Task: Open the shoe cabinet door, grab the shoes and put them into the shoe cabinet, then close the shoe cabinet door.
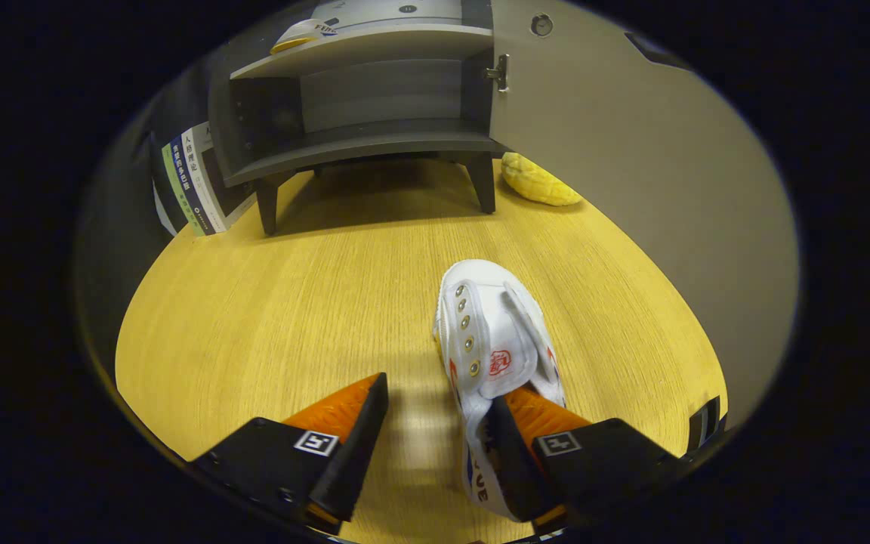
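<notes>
A white canvas shoe (489, 332) lies on the wooden table (291, 317), toe pointing away toward the cabinet. My gripper (442, 397) is open. One finger sits in the shoe's opening at the heel, the other (359, 412) stands well apart over bare table, so only the shoe's side wall lies between them. Beyond the shoe stands the dark shoe cabinet (359, 143) on short legs, its inside shelf bare. Its grey door (616, 174) is swung wide open on the hinge side. A second white shoe (300, 34) rests on the cabinet's upper board.
A yellow bumpy object (537, 181) lies on the table by the cabinet's leg, at the foot of the open door. Several books (189, 185) stand upright beside the cabinet's other side. Bare table stretches between the shoe and the cabinet.
</notes>
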Demonstrator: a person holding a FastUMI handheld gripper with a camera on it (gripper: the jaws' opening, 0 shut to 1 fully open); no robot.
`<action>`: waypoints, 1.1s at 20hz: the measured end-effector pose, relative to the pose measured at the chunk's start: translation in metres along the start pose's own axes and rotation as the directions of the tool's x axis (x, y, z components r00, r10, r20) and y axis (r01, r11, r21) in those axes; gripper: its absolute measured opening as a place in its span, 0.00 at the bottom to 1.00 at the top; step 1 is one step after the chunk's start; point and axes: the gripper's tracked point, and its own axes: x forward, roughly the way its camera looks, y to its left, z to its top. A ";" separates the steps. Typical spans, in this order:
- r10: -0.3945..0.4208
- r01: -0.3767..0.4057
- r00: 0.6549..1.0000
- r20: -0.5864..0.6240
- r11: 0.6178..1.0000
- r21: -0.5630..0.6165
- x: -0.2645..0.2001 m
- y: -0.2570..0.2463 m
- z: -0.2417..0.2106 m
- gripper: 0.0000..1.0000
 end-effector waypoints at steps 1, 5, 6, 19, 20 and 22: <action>-0.020 0.020 1.000 -0.009 1.000 0.001 0.004 -0.006 -0.002 0.56; -0.008 0.008 1.000 -0.023 1.000 0.016 0.006 -0.008 0.000 0.27; 0.006 -0.005 1.000 -0.026 1.000 0.013 0.005 -0.005 0.001 0.17; 0.047 -0.049 0.998 -0.037 0.998 -0.047 -0.010 0.002 0.011 0.02; 0.053 -0.054 0.998 -0.029 0.997 -0.050 -0.014 0.004 0.014 0.02; 0.054 -0.055 0.998 -0.026 0.997 -0.062 -0.025 0.007 0.017 0.02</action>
